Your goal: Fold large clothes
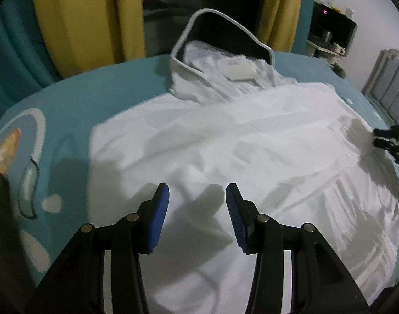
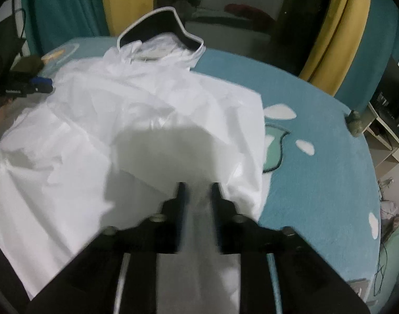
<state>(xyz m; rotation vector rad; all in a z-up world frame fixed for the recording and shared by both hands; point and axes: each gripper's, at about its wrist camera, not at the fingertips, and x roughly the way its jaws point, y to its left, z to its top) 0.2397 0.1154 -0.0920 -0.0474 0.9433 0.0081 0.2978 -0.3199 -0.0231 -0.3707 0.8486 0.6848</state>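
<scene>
Garment point(image 1: 225, 141) spread flat on bed point(image 1: 115, 86), hood far end. Left gripper point(image 1: 196, 196) hovers released over hem; right gripper point(image 2: 198, 187) part-open, astride cloth, grip unclear. Pinch 1 layer, fold evenly.

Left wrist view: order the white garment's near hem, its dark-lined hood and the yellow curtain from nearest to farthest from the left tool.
1. White garment, near hem right under the left tool.
2. Hood, straight ahead at the garment's far end.
3. Yellow curtain, behind the bed, upper left.
</scene>
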